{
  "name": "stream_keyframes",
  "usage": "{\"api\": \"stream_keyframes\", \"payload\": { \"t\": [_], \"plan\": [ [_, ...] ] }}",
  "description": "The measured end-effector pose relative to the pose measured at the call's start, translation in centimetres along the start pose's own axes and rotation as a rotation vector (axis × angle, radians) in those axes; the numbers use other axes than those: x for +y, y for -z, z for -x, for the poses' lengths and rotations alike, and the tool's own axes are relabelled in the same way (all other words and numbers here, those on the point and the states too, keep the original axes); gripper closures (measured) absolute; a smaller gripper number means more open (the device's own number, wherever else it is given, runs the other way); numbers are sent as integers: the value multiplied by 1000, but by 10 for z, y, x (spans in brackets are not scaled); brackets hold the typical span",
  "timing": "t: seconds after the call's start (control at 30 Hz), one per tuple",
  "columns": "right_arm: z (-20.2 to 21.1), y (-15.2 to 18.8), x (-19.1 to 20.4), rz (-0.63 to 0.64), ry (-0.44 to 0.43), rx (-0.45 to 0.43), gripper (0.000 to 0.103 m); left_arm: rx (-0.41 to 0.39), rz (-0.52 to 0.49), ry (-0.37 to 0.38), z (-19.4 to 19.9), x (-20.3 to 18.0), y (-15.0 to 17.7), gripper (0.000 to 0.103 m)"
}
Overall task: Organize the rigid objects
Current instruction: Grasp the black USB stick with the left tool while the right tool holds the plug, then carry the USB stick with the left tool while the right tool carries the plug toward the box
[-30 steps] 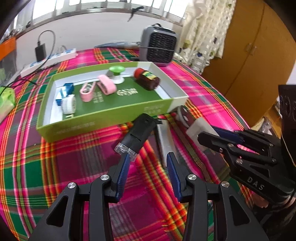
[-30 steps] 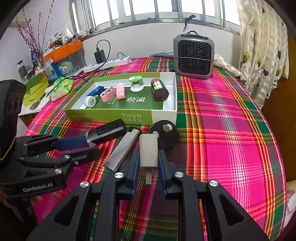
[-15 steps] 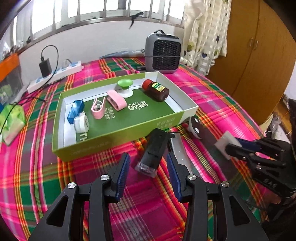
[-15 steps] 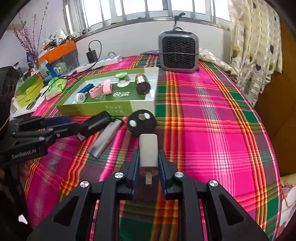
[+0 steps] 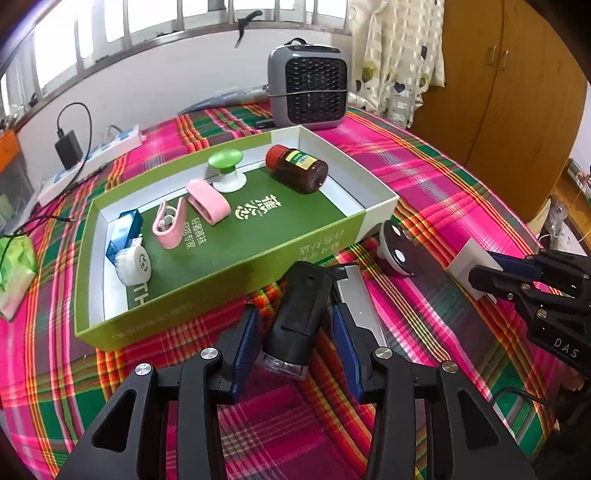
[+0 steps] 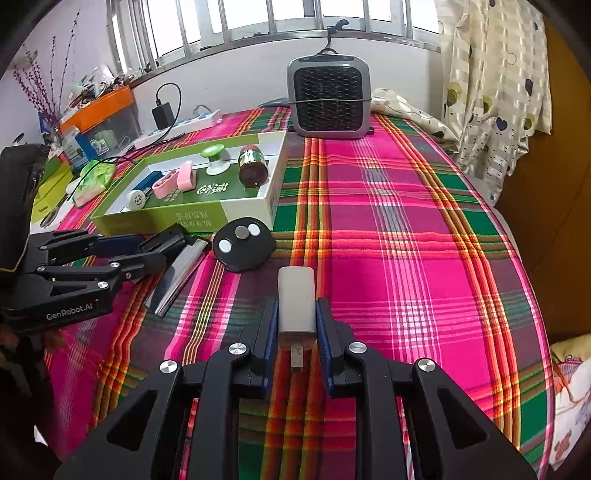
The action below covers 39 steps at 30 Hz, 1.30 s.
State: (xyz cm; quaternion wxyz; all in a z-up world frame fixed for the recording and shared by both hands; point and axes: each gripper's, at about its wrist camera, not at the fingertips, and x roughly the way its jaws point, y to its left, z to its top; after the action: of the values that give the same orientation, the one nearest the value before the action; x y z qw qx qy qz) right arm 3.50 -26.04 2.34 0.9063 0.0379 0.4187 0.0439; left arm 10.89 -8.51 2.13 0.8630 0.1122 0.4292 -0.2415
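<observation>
On the plaid tablecloth [image 6: 406, 206], both grippers worked.
Right gripper [image 6: 296, 328] clamped a white charger [image 6: 296, 302]; left gripper [image 5: 295, 343] stood wide around a black device [image 5: 299, 310] (green box [image 5: 207, 295] at twelve o'clock).

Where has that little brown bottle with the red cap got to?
The brown bottle lies on its side inside the green box, at the end nearest the grey heater, just beside the green-topped knob.

Daylight through a barred window [image 6: 258, 18] above a white wall [image 5: 166, 85]; wooden wardrobe [image 5: 509, 92], patterned curtain [image 6: 495, 74].
</observation>
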Motion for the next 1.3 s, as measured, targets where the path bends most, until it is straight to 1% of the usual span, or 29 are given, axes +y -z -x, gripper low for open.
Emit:
{"api": "stream_keyframes", "payload": {
  "t": [0.1,0.17,0.5,0.57,0.7,1.3],
  "plan": [
    [-1,-1,0,6,2,-1,82,16,18,-2,-5,3,0,63],
    [-2,-2,0,10,4,-3,82,19,37,11,-7,6,0,63],
    [-3,-3,-1,11,-3,-6,82,20,25,-15,-9,1,-2,63],
    [-3,-3,-1,11,-4,-6,82,16,23,-21,-9,0,-1,64],
    [-3,-3,-1,10,-4,-6,82,12,22,-23,-7,-3,0,75],
    [-2,-3,1,13,-2,-11,82,-14,62,-36,5,0,10,77]
  ]
}}
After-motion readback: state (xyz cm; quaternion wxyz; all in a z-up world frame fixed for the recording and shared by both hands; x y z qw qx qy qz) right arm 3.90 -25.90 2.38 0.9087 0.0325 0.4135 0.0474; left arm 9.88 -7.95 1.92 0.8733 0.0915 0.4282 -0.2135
